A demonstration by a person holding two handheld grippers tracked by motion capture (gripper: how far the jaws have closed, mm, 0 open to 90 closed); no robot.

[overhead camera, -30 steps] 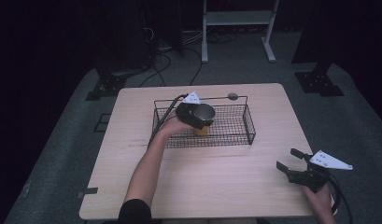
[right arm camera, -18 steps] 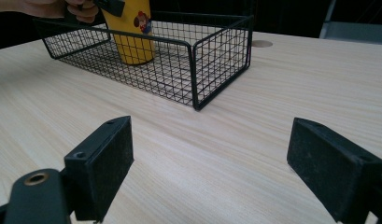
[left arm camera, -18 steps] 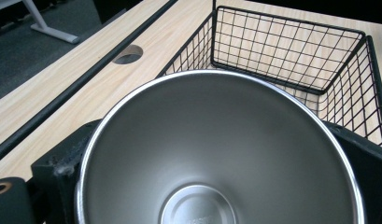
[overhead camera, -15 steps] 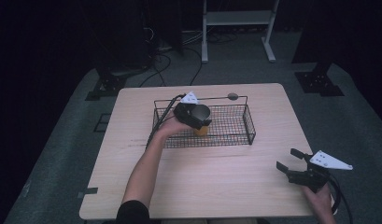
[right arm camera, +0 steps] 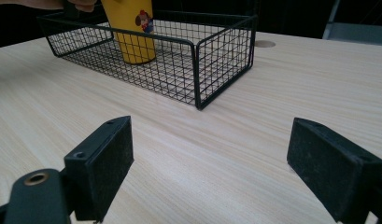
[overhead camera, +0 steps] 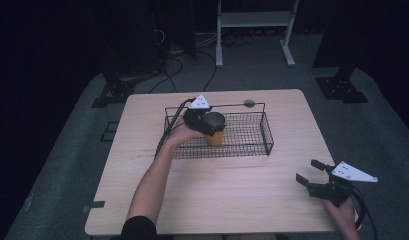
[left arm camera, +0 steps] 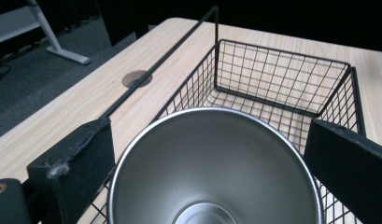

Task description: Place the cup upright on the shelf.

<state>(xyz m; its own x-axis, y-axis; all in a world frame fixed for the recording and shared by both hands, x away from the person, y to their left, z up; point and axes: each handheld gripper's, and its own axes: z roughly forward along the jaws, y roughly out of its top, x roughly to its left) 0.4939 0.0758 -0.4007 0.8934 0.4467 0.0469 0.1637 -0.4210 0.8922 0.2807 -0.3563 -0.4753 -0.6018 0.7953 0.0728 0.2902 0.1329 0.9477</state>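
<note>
Dark floor ringed the wooden table (overhead camera: 217, 200), where the left gripper (overhead camera: 204, 119) clasped the rigid, probably slick yellow cup (overhead camera: 215, 136) at its rim inside the wire basket (overhead camera: 252, 147), the right gripper (overhead camera: 312, 176) gaping idle well off from that basket.

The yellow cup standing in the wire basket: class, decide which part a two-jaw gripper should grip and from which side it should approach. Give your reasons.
Grip the yellow cup by its upper wall near the rim, coming from above. It stands upright with its mouth open, and the wire basket walls probably block a low sideways approach. The left gripper already has one jaw either side of the rim.
</note>
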